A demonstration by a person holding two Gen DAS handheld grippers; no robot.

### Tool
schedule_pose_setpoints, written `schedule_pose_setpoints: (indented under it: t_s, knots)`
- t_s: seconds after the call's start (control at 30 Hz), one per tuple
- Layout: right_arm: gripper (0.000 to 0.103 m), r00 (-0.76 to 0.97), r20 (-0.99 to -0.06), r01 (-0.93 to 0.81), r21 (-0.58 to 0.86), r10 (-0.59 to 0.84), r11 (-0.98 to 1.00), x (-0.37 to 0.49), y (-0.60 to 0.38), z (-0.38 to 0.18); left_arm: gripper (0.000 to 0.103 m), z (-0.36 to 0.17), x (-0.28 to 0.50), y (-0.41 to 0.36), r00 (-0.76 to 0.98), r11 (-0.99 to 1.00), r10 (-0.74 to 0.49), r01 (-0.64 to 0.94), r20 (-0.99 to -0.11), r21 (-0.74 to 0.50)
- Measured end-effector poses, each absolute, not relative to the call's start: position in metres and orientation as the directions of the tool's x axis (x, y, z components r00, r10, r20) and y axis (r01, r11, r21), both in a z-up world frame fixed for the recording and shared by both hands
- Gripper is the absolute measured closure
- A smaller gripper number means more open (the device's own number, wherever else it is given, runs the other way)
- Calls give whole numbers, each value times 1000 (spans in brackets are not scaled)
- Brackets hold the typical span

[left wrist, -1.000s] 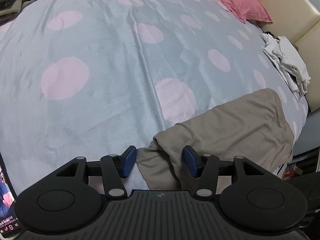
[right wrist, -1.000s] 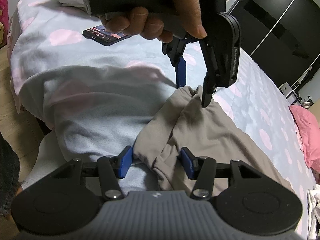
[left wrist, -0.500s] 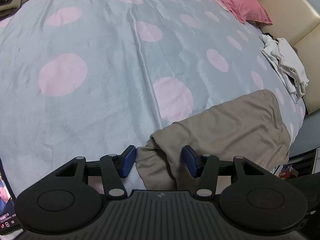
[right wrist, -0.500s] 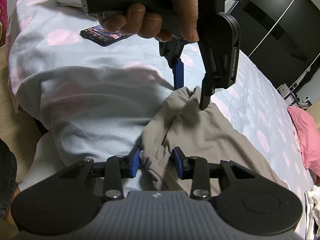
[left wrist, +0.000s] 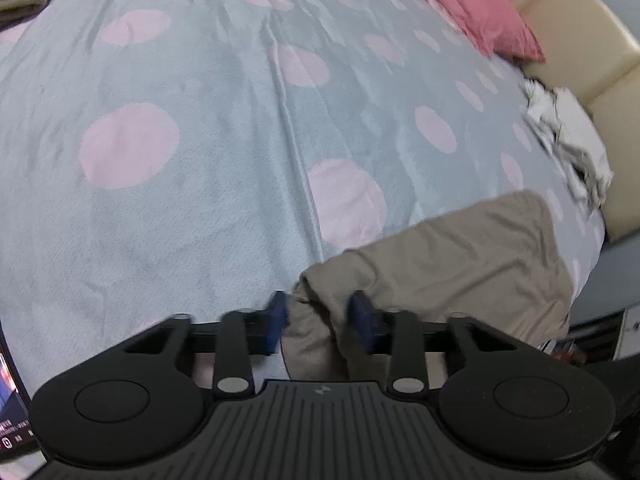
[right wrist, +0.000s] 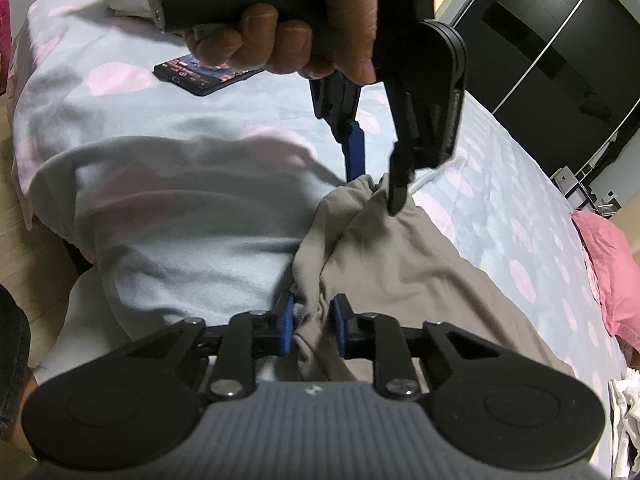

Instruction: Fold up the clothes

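Both grippers have just been closing since half a second ago, and each now pinches a bunch of the tan garment. Seen from its own camera, the left gripper has its blue pads pressed into a fold at the garment's near left corner. The right gripper clamps the hem at the other near corner, where the cloth hangs over the bed edge. From there the garment stretches away across the spotted blanket.

Each grip looks shallow, so a quick lift could pull a corner free. The blanket might also be caught underneath, though I cannot tell.
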State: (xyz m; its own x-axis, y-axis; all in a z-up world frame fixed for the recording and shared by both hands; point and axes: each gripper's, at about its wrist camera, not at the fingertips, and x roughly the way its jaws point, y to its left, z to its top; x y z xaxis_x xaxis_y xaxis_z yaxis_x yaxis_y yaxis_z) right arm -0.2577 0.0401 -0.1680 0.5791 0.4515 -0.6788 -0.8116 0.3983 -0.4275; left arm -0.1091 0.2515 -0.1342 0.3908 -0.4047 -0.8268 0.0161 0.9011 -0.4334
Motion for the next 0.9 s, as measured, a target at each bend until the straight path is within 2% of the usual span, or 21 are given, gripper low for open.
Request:
schedule_pose_setpoints:
  t_s: [0.13,0.27,0.37,0.4,0.63,0.9]
  knots:
    - [84,581,-671,-810,-422,461,406,-258,36,-166,93,-129,-108,259,416,879,-434,0,-799,-478]
    - [87,583,-655,-808,-405,480,428,-256,31,-160,93,-126,-106,262,418,885,-415,-23,-808,-466]
    - [88,585,-642,-804,-381,496,456,-251,25,-153,88,-121,-105,266,433,910,-348,-55,-831,-410]
    - [88,584,-640,-804,-369,500,467,-249,23,-150,82,-119,-105,270,440,909,-343,-68,-830,-412]
    - [89,586,-620,-763,-206,522,613,-222,6,-125,61,-114,-104,287,460,856,-395,-131,-796,-500]
    - [89,589,-624,-697,-71,513,714,-193,-9,-107,61,-128,-101,272,381,832,-455,-140,-805,-536]
